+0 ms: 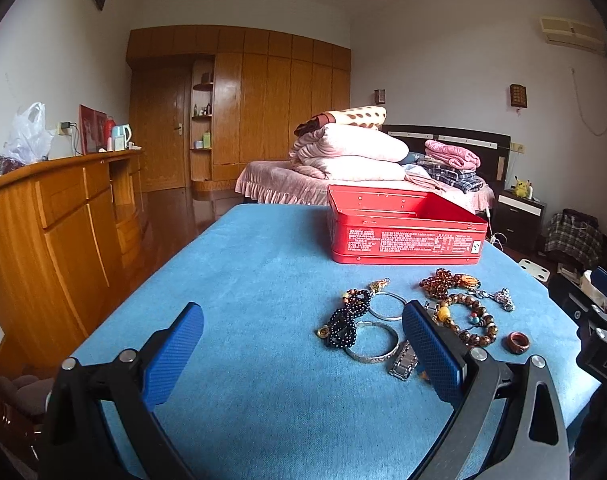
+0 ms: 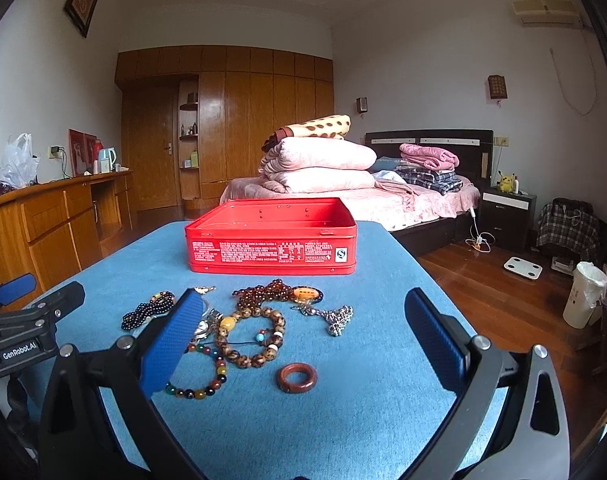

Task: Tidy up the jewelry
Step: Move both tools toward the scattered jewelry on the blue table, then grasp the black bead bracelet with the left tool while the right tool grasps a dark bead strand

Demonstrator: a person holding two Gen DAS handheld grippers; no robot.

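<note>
An open, empty red tin box (image 1: 403,236) (image 2: 271,240) stands on the blue cloth table (image 1: 243,280) (image 2: 383,320). In front of it lies a pile of jewelry: black bead bracelet (image 1: 345,326) (image 2: 143,314), silver bangles (image 1: 373,346), brown bead bracelet (image 2: 249,338) (image 1: 473,322), multicolour bead bracelet (image 2: 201,380), amber bead string (image 2: 271,292) (image 1: 443,282), silver charm (image 2: 337,318) (image 1: 505,300), brown wooden ring (image 2: 297,378) (image 1: 518,342). My left gripper (image 1: 303,320) is open and empty, left of the pile. My right gripper (image 2: 303,308) is open and empty, over the pile.
A wooden dresser (image 1: 55,216) stands left of the table. A bed (image 2: 383,196) with folded quilts lies behind. A nightstand (image 2: 507,212), a scale (image 2: 522,268) and a white bin (image 2: 585,300) are on the floor to the right.
</note>
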